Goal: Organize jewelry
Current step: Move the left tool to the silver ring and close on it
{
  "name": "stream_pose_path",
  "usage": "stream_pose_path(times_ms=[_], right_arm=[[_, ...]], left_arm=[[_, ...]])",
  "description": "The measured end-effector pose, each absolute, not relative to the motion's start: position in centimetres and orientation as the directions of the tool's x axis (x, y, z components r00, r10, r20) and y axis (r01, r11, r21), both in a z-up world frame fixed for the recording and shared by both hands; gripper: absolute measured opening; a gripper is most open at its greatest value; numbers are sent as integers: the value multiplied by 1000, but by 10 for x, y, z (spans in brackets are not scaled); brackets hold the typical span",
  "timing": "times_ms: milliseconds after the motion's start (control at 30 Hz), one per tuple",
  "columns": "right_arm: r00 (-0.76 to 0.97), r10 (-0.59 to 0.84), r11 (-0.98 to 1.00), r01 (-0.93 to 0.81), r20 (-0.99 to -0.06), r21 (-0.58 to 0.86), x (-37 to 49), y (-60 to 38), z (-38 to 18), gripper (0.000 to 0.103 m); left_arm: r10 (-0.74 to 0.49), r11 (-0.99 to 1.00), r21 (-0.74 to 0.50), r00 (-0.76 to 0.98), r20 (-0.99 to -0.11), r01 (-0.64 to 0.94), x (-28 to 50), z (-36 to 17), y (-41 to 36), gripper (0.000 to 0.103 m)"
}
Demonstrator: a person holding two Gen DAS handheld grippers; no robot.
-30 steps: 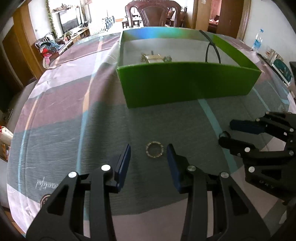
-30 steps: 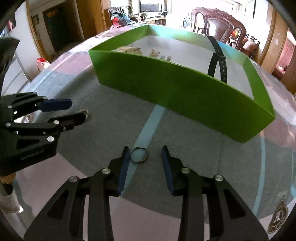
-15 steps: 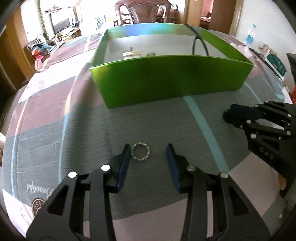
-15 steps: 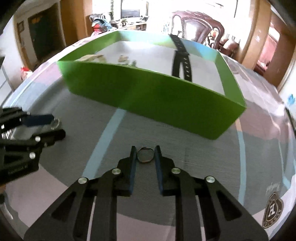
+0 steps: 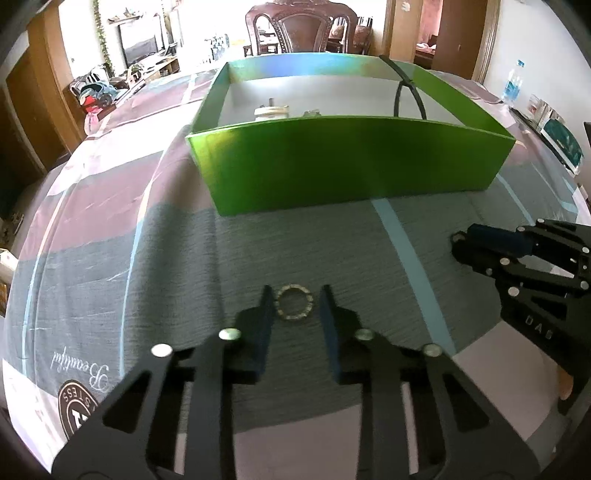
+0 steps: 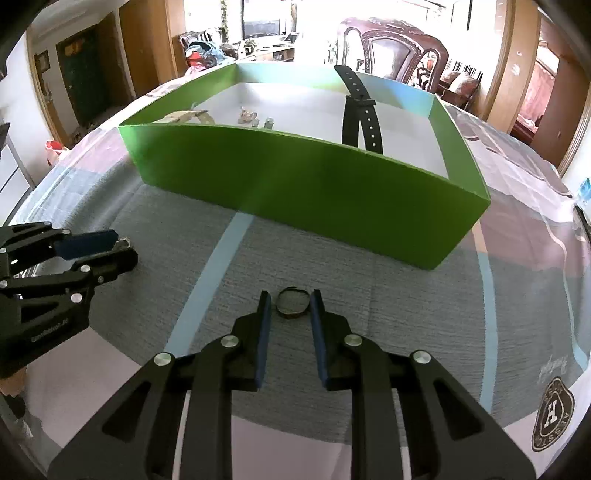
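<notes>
A sparkling silver ring (image 5: 294, 319) lies on the grey stripe of the tablecloth between the blue pads of my left gripper (image 5: 295, 291), whose jaws are closing onto it. A thin dark ring (image 6: 291, 314) sits pinched between the pads of my right gripper (image 6: 290, 295), still on the cloth. Each gripper shows in the other's view: the right gripper (image 5: 458, 245) at the right edge, the left gripper (image 6: 125, 247) at the left edge. Beyond both stands a green open box (image 6: 295, 177).
Inside the green box (image 5: 351, 166) lie a black watch strap (image 6: 360, 118) and several small pieces of jewelry (image 6: 255, 118). A carved wooden chair (image 5: 295, 26) stands behind the table. A water bottle (image 5: 513, 86) is at the far right.
Both pairs of jaws have narrowed around their rings, the right first, the left just now. The right gripper shifted a little to centre its ring.
</notes>
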State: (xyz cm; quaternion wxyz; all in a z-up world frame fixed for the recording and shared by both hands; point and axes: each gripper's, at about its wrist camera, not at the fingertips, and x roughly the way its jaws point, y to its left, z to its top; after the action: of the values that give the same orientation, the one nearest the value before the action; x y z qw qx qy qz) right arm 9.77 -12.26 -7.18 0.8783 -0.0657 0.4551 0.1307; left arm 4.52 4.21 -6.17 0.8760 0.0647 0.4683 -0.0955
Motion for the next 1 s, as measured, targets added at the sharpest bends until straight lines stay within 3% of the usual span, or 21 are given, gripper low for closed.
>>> stream_pose_path(times_ms=[700,1000], right_arm=[[598,81,993,-121,-797,11,100,-139,-73,19],[600,81,993,-118,-796,12,97,-141,-74,19]], left_arm=[[-66,981,57,594,-802,186,60,-62,17,21],[-58,984,55,599,-798,169,59,-63,17,32]])
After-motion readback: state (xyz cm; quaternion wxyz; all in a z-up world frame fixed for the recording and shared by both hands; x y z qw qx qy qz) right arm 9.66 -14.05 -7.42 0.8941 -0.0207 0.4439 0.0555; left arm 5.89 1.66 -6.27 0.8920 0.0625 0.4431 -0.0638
